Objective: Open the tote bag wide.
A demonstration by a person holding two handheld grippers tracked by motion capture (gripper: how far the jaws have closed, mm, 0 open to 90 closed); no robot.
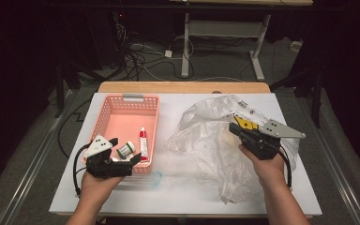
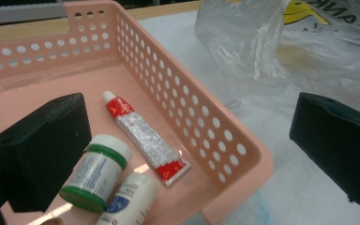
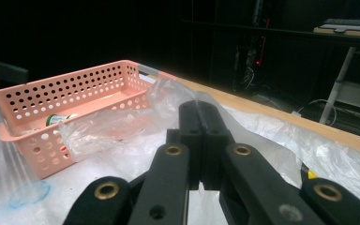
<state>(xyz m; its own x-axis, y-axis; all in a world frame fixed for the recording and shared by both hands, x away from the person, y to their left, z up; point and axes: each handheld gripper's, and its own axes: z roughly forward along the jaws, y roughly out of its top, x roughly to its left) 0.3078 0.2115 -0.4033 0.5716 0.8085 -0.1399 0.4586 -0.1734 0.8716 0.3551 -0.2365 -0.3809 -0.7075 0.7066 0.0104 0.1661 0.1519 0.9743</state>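
A pink perforated basket (image 1: 105, 110) (image 2: 42, 51) (image 3: 75, 84) lies on the left of the table. It holds a red and white tube (image 1: 143, 143) (image 2: 145, 138), a white bottle with a green cap (image 1: 126, 150) (image 2: 96, 171) and a second white bottle (image 2: 129, 199). My left gripper (image 1: 125, 150) (image 2: 185, 117) stands open over the basket's near right corner, one jaw inside and one outside. To the right, my right gripper (image 1: 232, 127) (image 3: 200, 110) is shut on a fold of the crumpled clear plastic bag (image 1: 206, 140) (image 2: 262, 42) (image 3: 122, 126).
A small clear bluish round piece (image 1: 156, 177) (image 3: 28, 193) lies on the white table cover (image 1: 183, 197) just in front of the basket. The table's wooden far edge (image 1: 183, 87) borders a dark floor with cables and a desk frame (image 1: 186, 47).
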